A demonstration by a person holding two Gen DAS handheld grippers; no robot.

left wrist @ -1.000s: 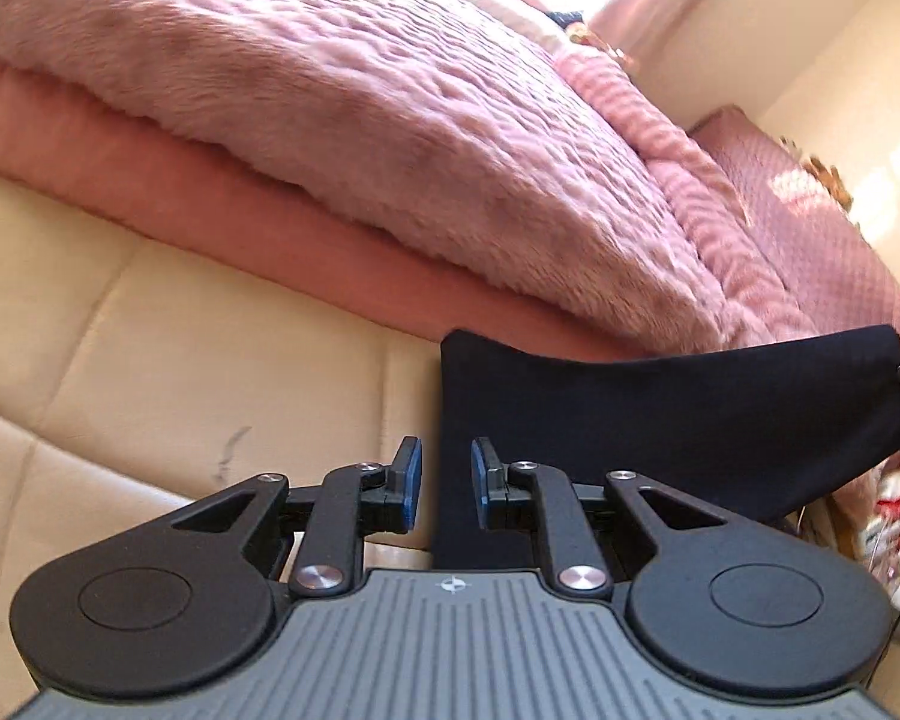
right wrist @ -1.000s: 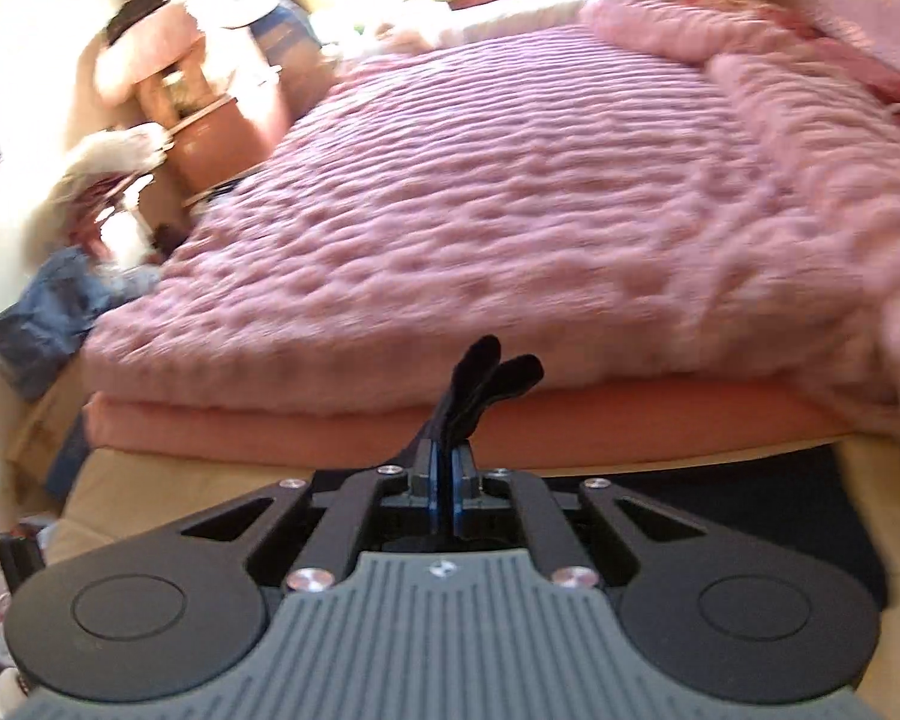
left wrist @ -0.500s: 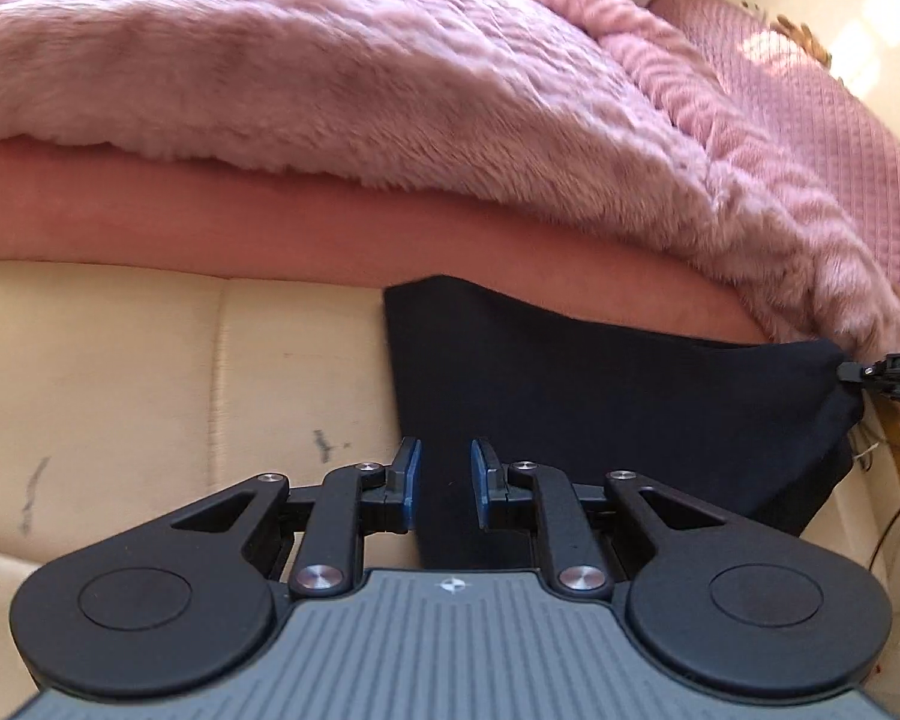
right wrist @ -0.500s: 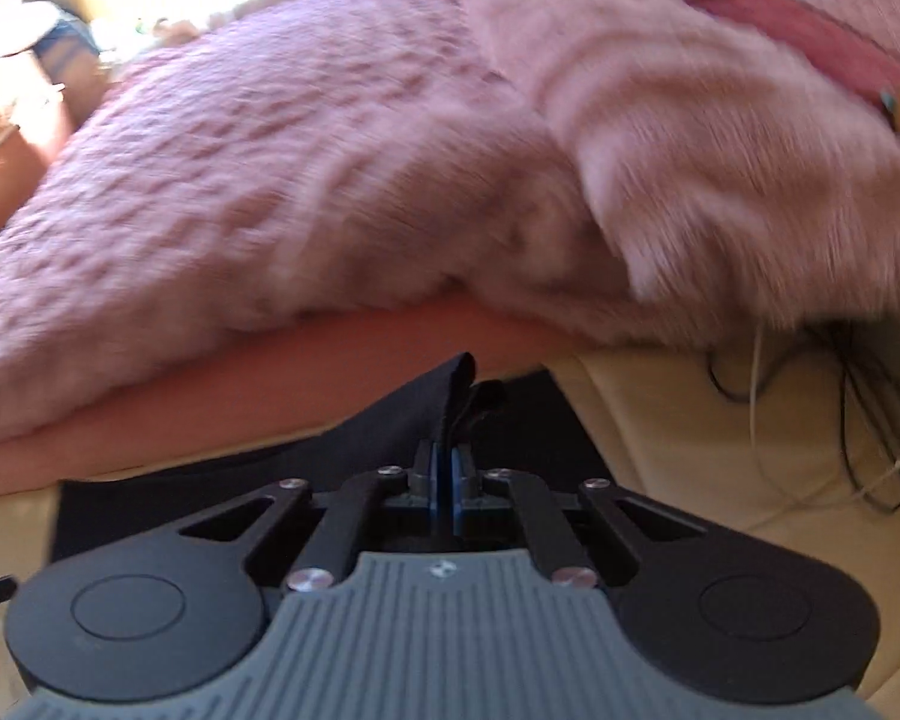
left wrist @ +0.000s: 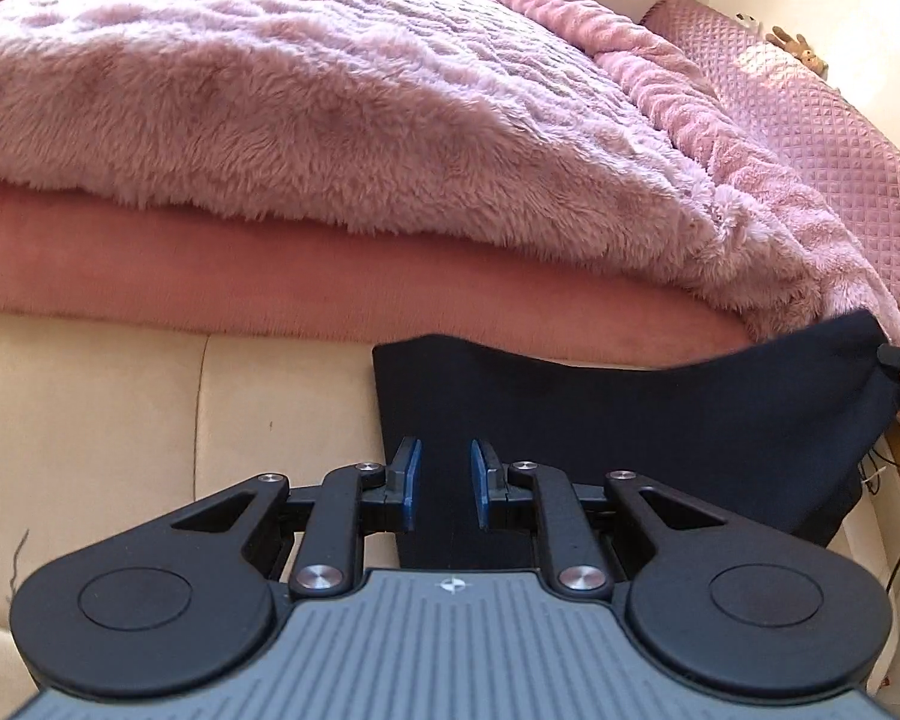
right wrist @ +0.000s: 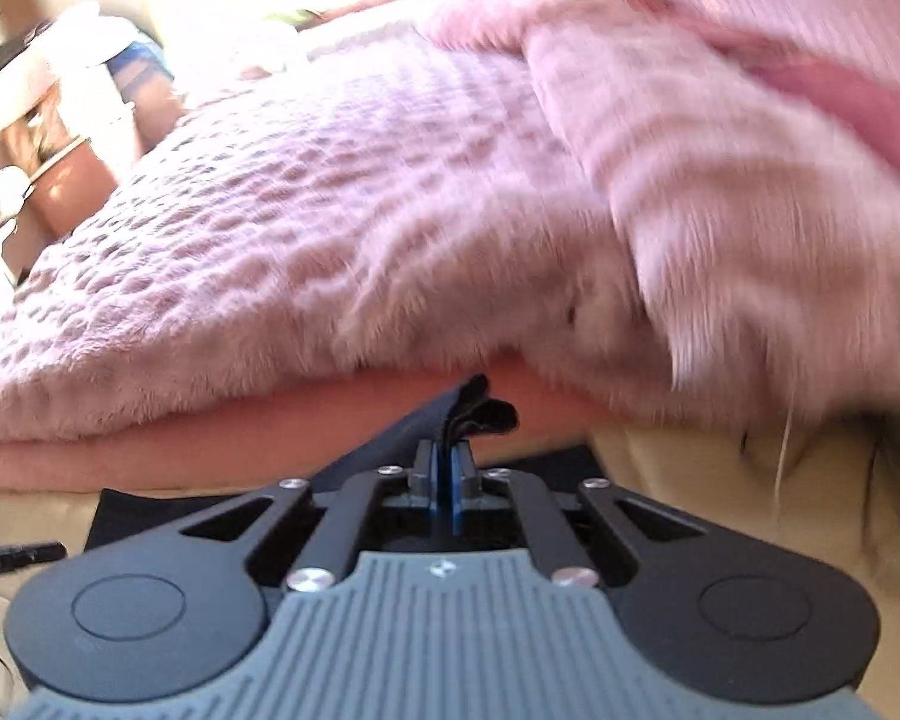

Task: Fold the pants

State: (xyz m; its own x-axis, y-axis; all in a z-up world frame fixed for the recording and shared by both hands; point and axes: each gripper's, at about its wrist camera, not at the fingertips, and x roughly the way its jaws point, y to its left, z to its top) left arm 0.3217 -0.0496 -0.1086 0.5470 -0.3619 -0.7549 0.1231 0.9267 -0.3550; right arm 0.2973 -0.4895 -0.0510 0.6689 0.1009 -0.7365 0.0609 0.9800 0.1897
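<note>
Cream surface (left wrist: 120, 420): pants (left wrist: 630, 420) spread; right tool (right wrist: 447, 480) pinching

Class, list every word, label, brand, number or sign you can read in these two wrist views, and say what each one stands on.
No readable words, labels, brands or numbers in either view.
Only sign: a small round cross-shaped mark, no letters, on the grey ribbed body behind the left gripper and the right gripper.
The navy pants and pink blanket show no text.

Fluffy pink blanket (left wrist: 342, 120) draped over salmon mattress (left wrist: 270, 282); cream cushion (left wrist: 120, 420) below; quilted pink cover (left wrist: 822, 138) at far right corner.
</note>
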